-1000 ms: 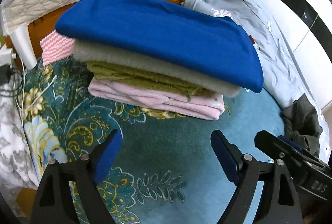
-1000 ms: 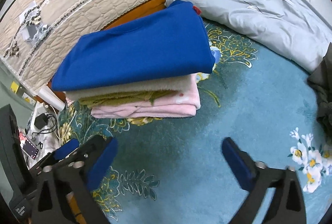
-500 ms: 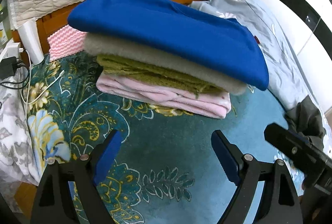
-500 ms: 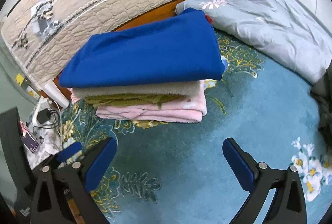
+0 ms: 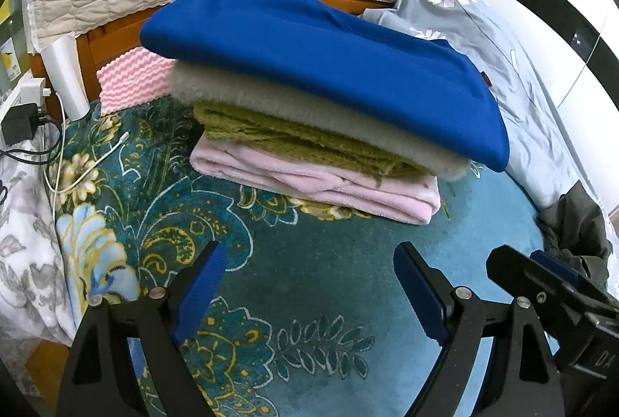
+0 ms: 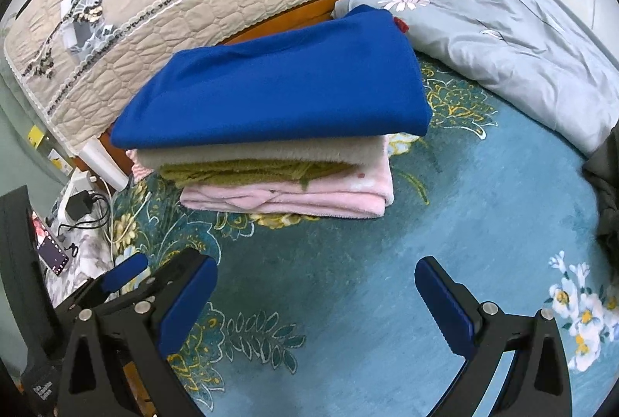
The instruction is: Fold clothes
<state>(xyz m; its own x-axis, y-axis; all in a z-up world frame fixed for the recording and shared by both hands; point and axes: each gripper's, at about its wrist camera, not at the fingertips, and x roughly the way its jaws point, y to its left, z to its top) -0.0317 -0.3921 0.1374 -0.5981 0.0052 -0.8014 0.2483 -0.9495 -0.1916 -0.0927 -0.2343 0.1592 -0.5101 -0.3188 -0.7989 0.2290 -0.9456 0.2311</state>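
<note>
Our left claw (image 5: 305, 295) and right claw (image 6: 315, 301) are spread wide, holding nothing. The blue top (image 6: 278, 88) looks soft and floppy. We think its near edge is best to pinch

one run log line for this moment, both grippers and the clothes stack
left gripper: open, empty | right gripper: open, empty | stack: blue garment on top, pink at bottom, folded | dark garment: unfolded
</note>
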